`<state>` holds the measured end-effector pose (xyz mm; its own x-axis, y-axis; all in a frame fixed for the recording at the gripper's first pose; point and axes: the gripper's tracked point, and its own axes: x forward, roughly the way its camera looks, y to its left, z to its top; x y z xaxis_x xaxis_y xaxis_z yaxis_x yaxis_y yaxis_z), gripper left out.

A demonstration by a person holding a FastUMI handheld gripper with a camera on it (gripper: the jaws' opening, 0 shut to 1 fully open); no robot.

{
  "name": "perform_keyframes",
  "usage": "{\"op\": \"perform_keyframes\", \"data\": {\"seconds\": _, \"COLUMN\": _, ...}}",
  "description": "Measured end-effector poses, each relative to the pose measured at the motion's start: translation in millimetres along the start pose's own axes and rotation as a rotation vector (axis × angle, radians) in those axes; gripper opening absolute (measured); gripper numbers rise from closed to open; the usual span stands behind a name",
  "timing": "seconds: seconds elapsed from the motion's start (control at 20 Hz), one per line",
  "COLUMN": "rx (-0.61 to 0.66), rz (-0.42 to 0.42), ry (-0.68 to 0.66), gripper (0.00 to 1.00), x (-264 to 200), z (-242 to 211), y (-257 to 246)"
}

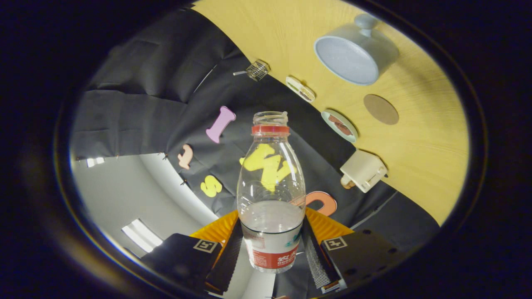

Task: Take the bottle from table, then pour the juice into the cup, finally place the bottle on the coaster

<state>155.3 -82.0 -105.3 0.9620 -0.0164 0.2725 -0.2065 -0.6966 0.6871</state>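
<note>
Now carrying: gripper clamped on the bottle, uncapped and part full, lifted clear of the bench. Pour comes next — needs swinging to the cup, beyond the coaster, then tipping.

Beyond the jaws and off to their right, a pale yellow wood-grain surface, tilted steeply across the scene. Along its far edge and straight ahead of the jaws, the booth's black cloth wall, creased in broad folds and pinned along its lower hem. Under that hem, to the left of the jaws, a plain pale grey wall. Lower still on that side, a bright rectangular light panel, with a smaller bright patch near the cloth's hem.
</note>
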Motion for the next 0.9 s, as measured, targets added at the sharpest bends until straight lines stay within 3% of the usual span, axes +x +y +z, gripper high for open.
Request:
{"op": "perform_keyframes", "data": {"seconds": 0.25, "rx": -0.214, "rz": -0.016, "ry": 0.059, "gripper": 0.77, "x": 1, "z": -25, "y": -9}}
{"op": "perform_keyframes", "data": {"seconds": 0.5, "rx": -0.59, "rz": -0.04, "ry": 0.159, "gripper": 0.77, "x": 1, "z": -54, "y": -10}}
{"op": "perform_keyframes", "data": {"seconds": 0.7, "rx": -0.757, "rz": -0.081, "ry": 0.219, "gripper": 0.77, "x": 0, "z": -69, "y": -17}}
{"op": "perform_keyframes", "data": {"seconds": 0.9, "rx": -1.091, "rz": -0.161, "ry": 0.291, "gripper": 0.77, "x": -1, "z": -76, "y": -28}}
